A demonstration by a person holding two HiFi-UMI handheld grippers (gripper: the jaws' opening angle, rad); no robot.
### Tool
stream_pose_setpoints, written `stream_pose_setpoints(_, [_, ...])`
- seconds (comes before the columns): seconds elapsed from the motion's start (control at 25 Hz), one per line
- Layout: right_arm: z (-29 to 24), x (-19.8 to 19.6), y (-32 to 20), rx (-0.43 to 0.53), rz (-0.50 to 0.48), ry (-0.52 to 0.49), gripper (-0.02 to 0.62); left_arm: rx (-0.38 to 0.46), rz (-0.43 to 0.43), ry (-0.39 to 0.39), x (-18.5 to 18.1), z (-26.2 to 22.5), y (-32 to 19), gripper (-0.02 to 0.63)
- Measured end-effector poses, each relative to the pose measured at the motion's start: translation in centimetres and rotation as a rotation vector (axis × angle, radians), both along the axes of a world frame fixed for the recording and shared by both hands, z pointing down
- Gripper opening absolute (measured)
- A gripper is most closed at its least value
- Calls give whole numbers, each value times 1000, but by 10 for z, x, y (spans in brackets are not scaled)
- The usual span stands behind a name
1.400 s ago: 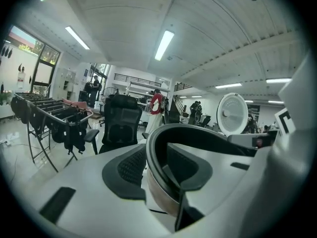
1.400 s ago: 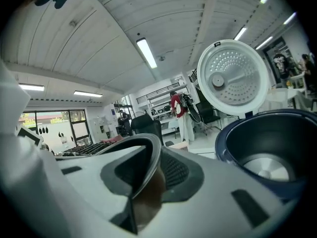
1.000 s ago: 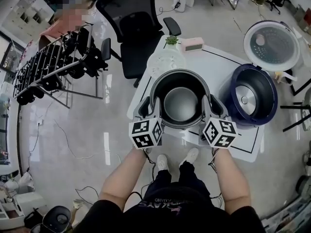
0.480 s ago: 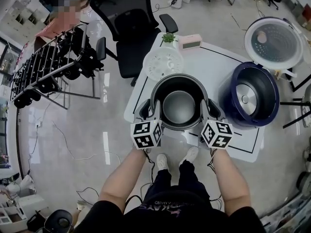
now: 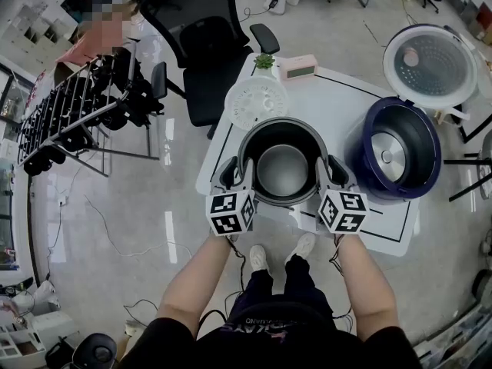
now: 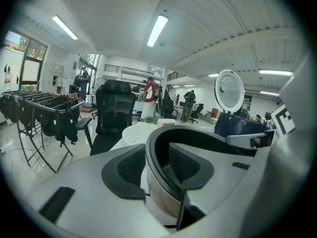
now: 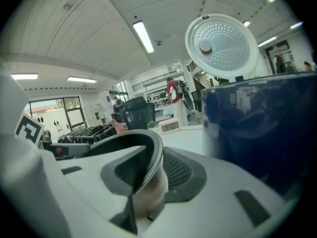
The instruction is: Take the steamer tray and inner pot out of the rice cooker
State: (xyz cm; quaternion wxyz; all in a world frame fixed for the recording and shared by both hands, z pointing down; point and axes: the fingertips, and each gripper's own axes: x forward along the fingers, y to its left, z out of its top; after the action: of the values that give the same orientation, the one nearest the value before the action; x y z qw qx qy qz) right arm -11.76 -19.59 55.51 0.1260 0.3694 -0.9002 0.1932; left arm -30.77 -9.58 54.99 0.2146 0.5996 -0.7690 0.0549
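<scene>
White counter [image 5: 338,102] w/ black outlines, glossy office floor round it. Dark grey round metal inner pot [image 5: 284,169] stands upright at near-centre, mouth up, axis vertical. Left gripper [image 5: 238,174] straddles pot's left rim. Its fingers [image 6: 130,166] have just been opening & sit slightly spread, rim btwn them, not pinched. Right gripper [image 5: 332,174] fingers [image 7: 181,170] pinch the right rim. White perforated round steamer tray [image 5: 257,102] lies flat just beyond pot, far-left. Navy blue rice cooker [image 5: 396,151] stands right of pot, lid up.
</scene>
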Motion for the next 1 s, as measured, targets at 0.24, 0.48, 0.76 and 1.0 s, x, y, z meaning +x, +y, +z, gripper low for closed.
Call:
stream_pose_setpoints(0.24, [-35, -1, 6, 225, -46, 59, 94, 63, 51, -66, 3, -29, 1, 165])
stream_pose_setpoints(0.48, [-88, -3, 30, 388, -75, 36, 92, 188, 181, -167, 18, -83, 10, 161])
stream_pose_setpoints(0.76, [-151, 1, 71, 506, -107, 4, 2, 323, 325, -332, 34, -150, 38, 7])
stream_pose_setpoints(1.0, [-185, 20, 106, 479, -29, -34, 2, 380, 406, -271, 55, -182, 61, 3])
